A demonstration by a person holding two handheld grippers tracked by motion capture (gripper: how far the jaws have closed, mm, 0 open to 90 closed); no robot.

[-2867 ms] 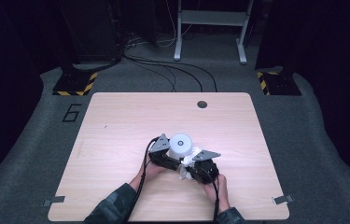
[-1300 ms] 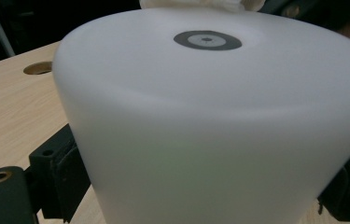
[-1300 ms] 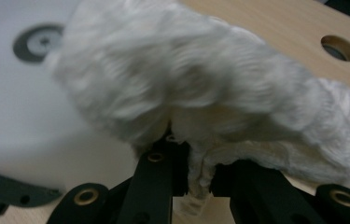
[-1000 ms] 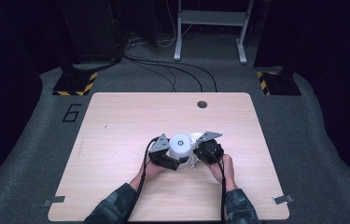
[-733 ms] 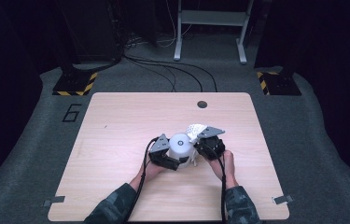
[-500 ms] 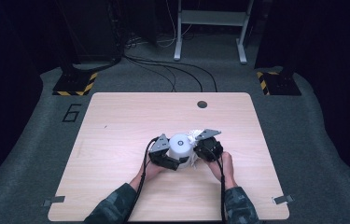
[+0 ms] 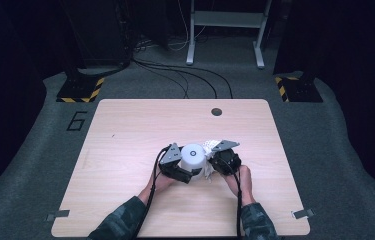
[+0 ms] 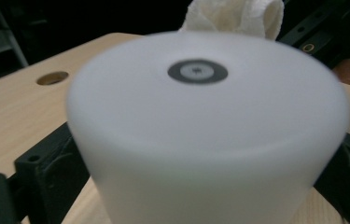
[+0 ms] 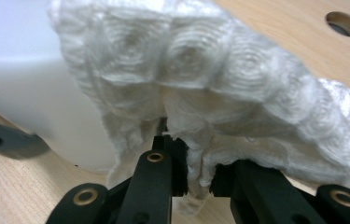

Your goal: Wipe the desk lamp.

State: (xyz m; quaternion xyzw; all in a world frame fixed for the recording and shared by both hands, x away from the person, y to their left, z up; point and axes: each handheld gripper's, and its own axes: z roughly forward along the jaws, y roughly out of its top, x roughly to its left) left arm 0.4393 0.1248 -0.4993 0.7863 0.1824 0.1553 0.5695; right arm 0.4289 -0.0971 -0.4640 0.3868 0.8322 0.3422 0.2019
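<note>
**A:** What am I looking at on your end?

**B:** I'm holding a white cylinder [image 7: 193,158] upside down near the middle of the counter [image 7: 125,130], a little toward my side. The left tool [image 7: 184,167] is gripping it from the left; in the left gripper view its black jaws are sitting against both flanks of the cylinder [image 8: 200,135], spread very wide, and they have just been easing a touch wider with the cylinder between them. I'm counting that as clamped on the cylinder.

**A:** And the other hand?

**B:** The right tool [image 7: 214,165] is pinching a white paper towel [image 7: 210,147]. In the right gripper view the two jaws are standing closed together on a fold of the towel [image 9: 238,93], and the bunched sheet is billowing up over the tips.

**A:** Is the towel touching the cylinder?

**B:** Yes, I'm seeing it pressing against the cylinder's right side [image 9: 23,84], and from the left gripper view a lump of it [image 8: 238,16] is poking up behind the cylinder's far rim.

**A:** What's that dark spot on top?

**B:** A small grey disc [image 8: 197,72] is sitting in the centre of the upturned face. Beyond it, a round hole [image 7: 217,111] is showing in the counter near the far edge.
</note>
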